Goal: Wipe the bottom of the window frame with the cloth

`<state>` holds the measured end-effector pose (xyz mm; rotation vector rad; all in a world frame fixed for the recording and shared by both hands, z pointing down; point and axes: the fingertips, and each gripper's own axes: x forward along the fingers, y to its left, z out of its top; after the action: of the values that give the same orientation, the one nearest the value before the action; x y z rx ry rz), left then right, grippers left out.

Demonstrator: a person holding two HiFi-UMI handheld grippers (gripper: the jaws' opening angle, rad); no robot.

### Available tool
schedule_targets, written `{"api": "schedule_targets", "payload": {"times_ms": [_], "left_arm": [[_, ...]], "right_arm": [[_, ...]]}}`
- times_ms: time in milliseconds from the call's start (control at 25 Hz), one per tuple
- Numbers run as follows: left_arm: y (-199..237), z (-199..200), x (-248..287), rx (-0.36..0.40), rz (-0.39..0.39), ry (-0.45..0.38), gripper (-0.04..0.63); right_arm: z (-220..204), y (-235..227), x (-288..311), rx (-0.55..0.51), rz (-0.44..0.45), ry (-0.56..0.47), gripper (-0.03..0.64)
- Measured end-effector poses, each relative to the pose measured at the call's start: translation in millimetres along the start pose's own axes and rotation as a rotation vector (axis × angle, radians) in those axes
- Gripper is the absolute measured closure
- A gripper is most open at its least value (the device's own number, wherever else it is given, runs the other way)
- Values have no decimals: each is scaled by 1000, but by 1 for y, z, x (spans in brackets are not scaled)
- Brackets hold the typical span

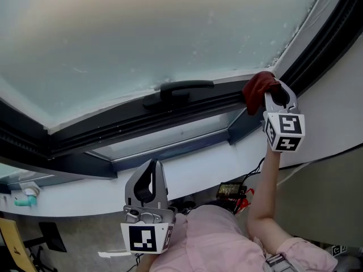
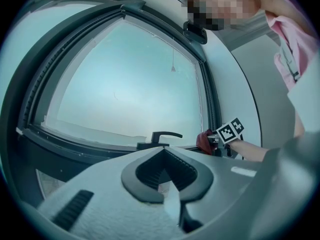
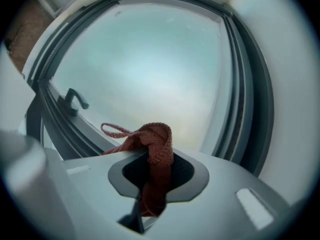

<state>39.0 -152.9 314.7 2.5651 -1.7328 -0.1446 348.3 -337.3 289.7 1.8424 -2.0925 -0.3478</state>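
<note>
Down low by the person's body, the left gripper (image 1: 152, 166) hangs back, jaws together on nothing. Up ahead, the right gripper (image 1: 276, 95) is clenched on the red cloth (image 1: 258, 88), which bunches out past its jaw tips at the bottom right corner of the window frame (image 1: 113, 126), right of the handle (image 1: 184, 87).

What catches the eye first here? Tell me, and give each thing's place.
The dark red cloth stands out, clamped in the right gripper at the lower right corner of the window frame. Next comes the black handle midway along the frame's bottom edge. The left gripper hangs low near the person's chest, fingers together on nothing.
</note>
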Motion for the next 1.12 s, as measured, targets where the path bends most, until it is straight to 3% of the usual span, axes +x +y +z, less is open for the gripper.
{"api": "schedule_targets", "payload": {"times_ms": [120,200,400,520,680,920,1120], "left_arm": [[1,2,-6,2,-1,-1,598],[2,3,-11,5,-1,-2,598],[10,4,-28,7,19,0,598],[19,3,-39,5,39,5,598],[24,2,-46,7,43,3,598],[27,6,-51,10,32,7,598],[28,7,-52,9,23,3,598]], "right_arm": [[48,62,-24,-179,26,-126,558],[71,114,-32,-349,97,-172,558],[67,228,-24,-536,290,-153,552],[65,243,-23,-534,290,-174,561],[65,241,-23,-455,302,-211,560],[76,237,-30,-413,292,-160,541],[74,257,-28,-424,356,-132,542]]}}
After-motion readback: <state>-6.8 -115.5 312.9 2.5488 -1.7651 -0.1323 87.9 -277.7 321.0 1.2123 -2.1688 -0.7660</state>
